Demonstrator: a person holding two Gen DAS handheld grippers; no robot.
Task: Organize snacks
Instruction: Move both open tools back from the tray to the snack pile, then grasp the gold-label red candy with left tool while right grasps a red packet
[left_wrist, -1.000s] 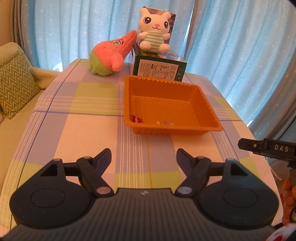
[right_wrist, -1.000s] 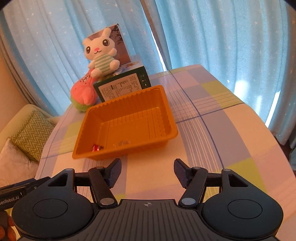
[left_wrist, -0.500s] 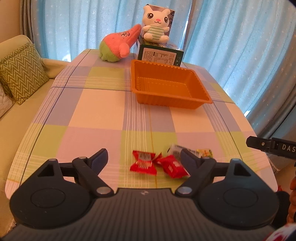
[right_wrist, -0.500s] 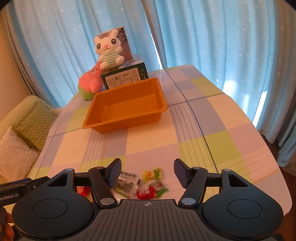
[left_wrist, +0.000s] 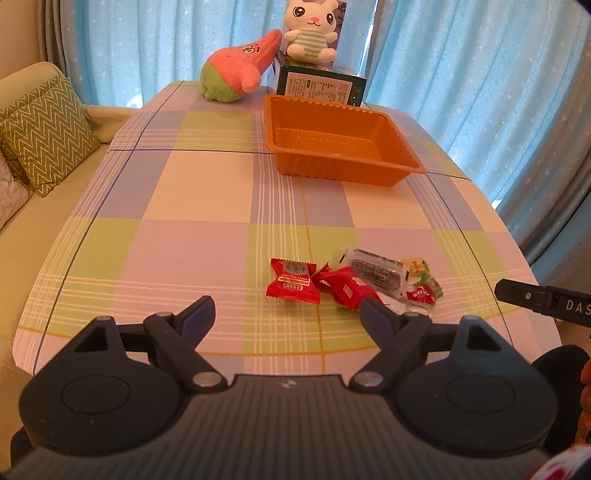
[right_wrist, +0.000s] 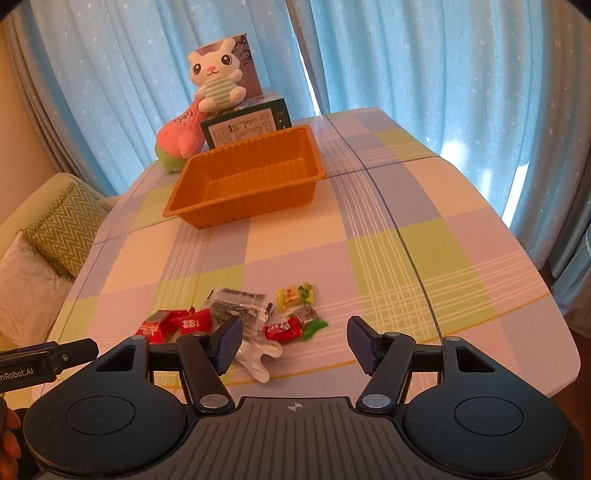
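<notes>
Several wrapped snacks lie in a loose pile near the table's front edge: a flat red packet (left_wrist: 293, 284), a crumpled red packet (left_wrist: 349, 288), a clear dark-filled pack (left_wrist: 375, 271) and small yellow-green candies (right_wrist: 294, 294). An orange tray (left_wrist: 338, 142) stands farther back, mid-table. My left gripper (left_wrist: 286, 312) hovers open just short of the pile, nothing between its fingers. My right gripper (right_wrist: 293, 341) is open too, low over the pile's right side, with a red-and-green candy (right_wrist: 291, 328) in front of its gap but untouched.
Behind the orange tray (right_wrist: 247, 188) stand a green box (left_wrist: 321, 86) with a white bunny plush (left_wrist: 310, 33) on top and a pink-green plush (left_wrist: 236, 66). Blue curtains hang behind. A sofa with a zigzag cushion (left_wrist: 44, 129) borders the table's left side.
Both grippers have drawn back from the orange tray toward the table's front edge. The snack pile has come into view in front of them. The left jaws stand slightly wider.
</notes>
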